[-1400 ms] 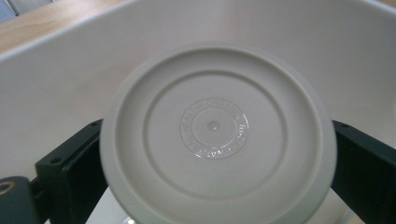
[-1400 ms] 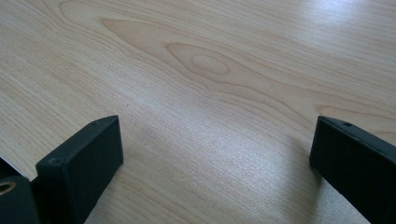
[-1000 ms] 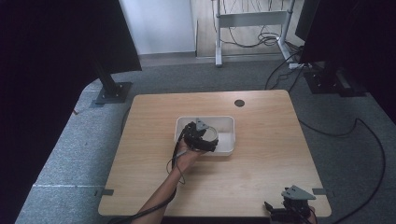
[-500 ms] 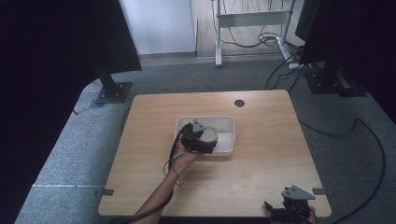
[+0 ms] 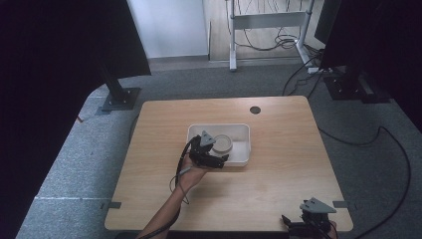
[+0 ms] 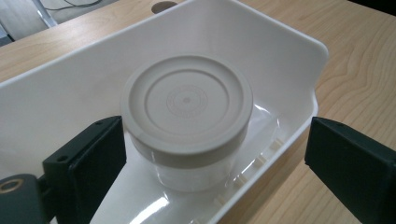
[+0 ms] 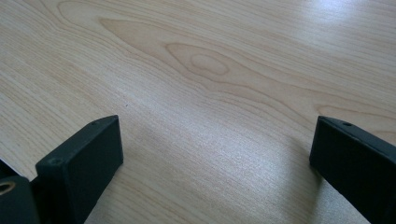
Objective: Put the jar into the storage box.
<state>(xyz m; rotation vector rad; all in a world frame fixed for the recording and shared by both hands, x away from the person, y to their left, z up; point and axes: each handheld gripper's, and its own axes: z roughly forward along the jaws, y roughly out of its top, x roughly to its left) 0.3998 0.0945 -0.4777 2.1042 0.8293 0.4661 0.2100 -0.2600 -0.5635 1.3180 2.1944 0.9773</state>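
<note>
The clear jar (image 6: 187, 123) with its beige lid (image 6: 187, 100) stands in the white bin (image 5: 242, 134) at the worktop's (image 5: 278, 174) centre, between the left claw's (image 5: 213, 158) wide-apart jaws (right claw (image 5: 303, 226) also apart, at 5 o'clock), and looks light, rigid and slick, best gripped across the lid's rim.

jar (image 6: 187, 121): base blurred behind tray (image 6: 289, 42) wall, contents unreadable | my left gripper (image 5: 211, 155): jaw tips cut off by the frame bottom | my right gripper (image 5: 311, 221): partly cut off at table edge, hand hidden

Cream-lidded clear jar (image 6: 187, 121) in a white tray (image 6: 280, 42) (wood-grain table (image 7: 210, 70)).
</note>
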